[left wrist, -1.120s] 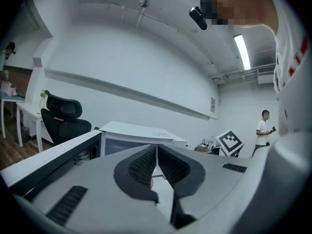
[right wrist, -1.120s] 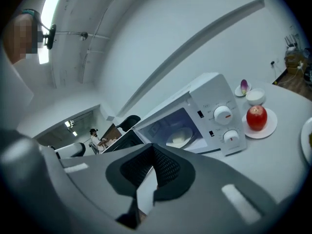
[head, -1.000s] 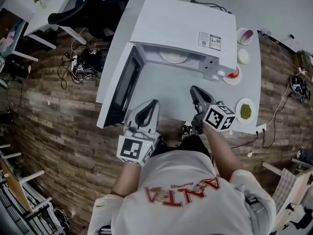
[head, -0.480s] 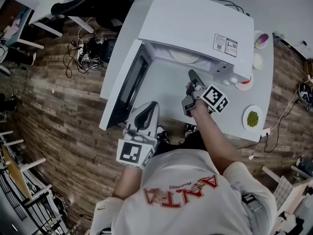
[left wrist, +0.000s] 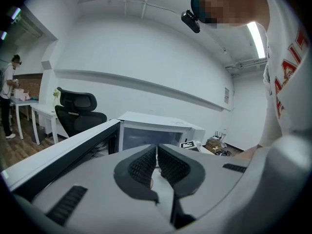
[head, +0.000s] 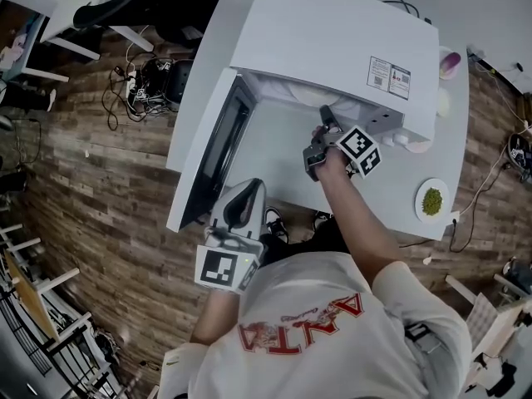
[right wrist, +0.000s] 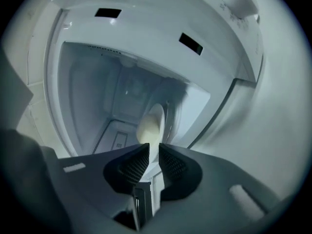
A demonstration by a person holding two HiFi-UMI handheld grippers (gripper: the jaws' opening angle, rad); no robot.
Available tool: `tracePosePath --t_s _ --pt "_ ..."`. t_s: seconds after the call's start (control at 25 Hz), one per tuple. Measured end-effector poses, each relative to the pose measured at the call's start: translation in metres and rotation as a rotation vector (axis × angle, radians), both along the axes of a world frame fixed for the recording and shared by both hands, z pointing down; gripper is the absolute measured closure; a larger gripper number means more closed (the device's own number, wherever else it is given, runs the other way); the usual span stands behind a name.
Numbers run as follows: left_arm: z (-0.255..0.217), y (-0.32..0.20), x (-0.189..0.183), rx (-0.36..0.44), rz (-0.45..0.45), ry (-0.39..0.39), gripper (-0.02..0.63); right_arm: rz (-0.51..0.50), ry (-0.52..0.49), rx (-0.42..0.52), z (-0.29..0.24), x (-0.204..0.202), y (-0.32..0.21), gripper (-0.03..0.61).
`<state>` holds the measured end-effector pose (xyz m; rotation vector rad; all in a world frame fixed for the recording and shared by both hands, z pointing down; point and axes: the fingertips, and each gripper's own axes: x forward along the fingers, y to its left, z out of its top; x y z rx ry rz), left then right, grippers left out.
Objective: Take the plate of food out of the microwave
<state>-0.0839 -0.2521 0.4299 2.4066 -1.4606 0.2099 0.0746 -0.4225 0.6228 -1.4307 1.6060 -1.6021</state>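
Note:
The white microwave point(head: 332, 40) stands on the table with its door point(head: 212, 152) swung open to the left. My right gripper point(head: 324, 116) reaches into the mouth of the cavity. In the right gripper view, which is rolled sideways, the white plate point(right wrist: 157, 118) with a pale mound of food point(right wrist: 146, 126) lies just ahead. Its near rim runs into the narrow gap between the slightly parted jaws of the right gripper point(right wrist: 154, 155). My left gripper point(head: 249, 191) hangs back at the table's front edge by the door, its jaws shut on nothing point(left wrist: 157, 152).
On the white table point(head: 274, 152), right of the microwave, sit a plate of green food point(head: 431, 199) and a small dish with something purple point(head: 450, 63). A black office chair point(head: 125, 7) and tangled cables point(head: 145, 81) are on the wooden floor to the left.
My right gripper has moved from above the table's front edge forward into the microwave's opening. The left gripper has stayed near the door's lower corner.

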Motion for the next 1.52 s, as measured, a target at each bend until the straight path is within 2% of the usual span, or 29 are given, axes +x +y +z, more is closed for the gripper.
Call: tracePosePath --t_s 0.68,1.12,1.28,1.52 --pt "0.007 -0.003 -0.006 -0.018 0.022 -0.004 0.594 0.059 0.005 -0.063 0.012 0.001 -0.009 0.548" --pt "0.009 -0.001 -0.004 -0.025 0.035 -0.001 0.594 0.060 -0.052 -0.070 0.012 0.003 0.013 0.551" --pt "0.009 0.000 -0.004 -0.025 0.035 0.001 0.594 0.053 -0.072 -0.034 0.008 0.001 0.008 0.549" --pt "0.011 0.002 -0.007 -0.031 0.029 -0.004 0.594 0.068 -0.125 -0.034 0.012 0.000 -0.001 0.545"
